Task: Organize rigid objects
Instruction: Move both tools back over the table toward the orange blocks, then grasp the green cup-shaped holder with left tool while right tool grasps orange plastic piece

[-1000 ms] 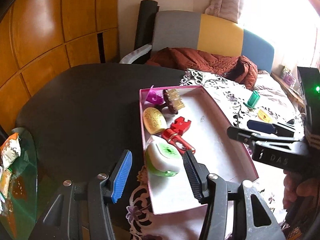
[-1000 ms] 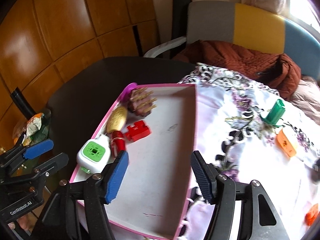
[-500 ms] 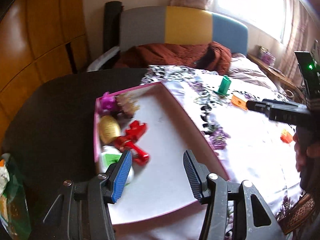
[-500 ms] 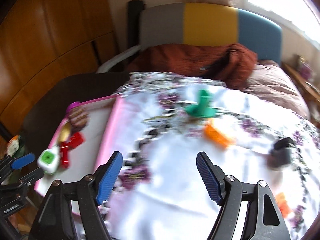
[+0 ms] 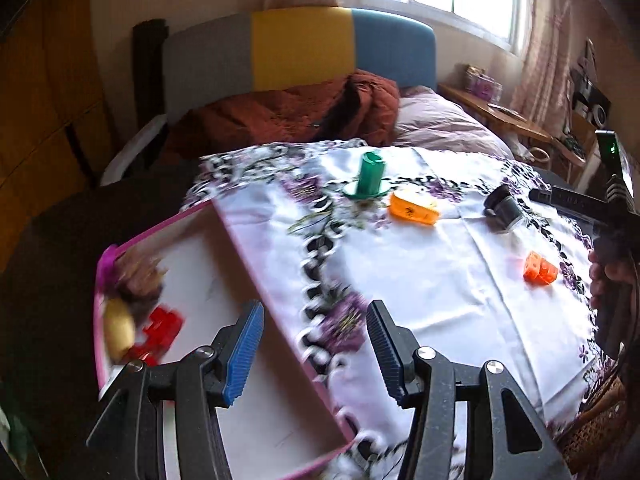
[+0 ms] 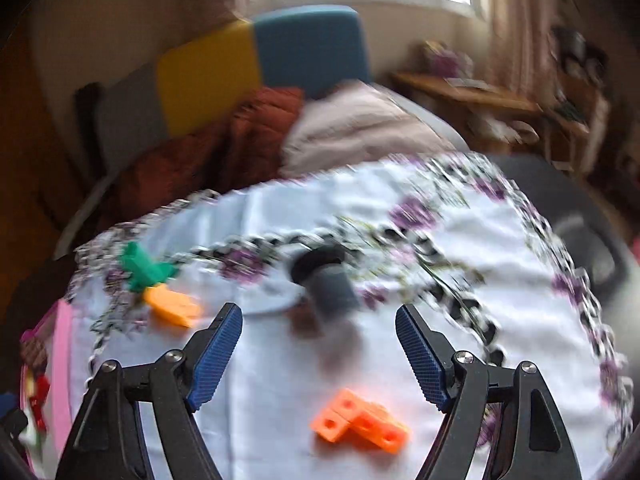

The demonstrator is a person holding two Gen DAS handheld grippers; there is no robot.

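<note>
Jaws on the right gripper (image 6: pixel 319 354) are opening, empty, with the stiff, light-looking orange block (image 6: pixel 360 426) at 6 o'clock, best pinched across its flat sides.

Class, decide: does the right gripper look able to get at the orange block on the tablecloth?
Probably yes: the right gripper is opening, empty, with the orange block lying uncovered just below it.

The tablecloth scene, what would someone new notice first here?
Bright plastic pieces dot the white flowered tablecloth: a green spool-like piece standing at the far side, an orange wedge just beside it, and an orange holed block nearest the right gripper. At the cloth's left edge sits a pink-rimmed tray already holding red and yellow items.
</note>
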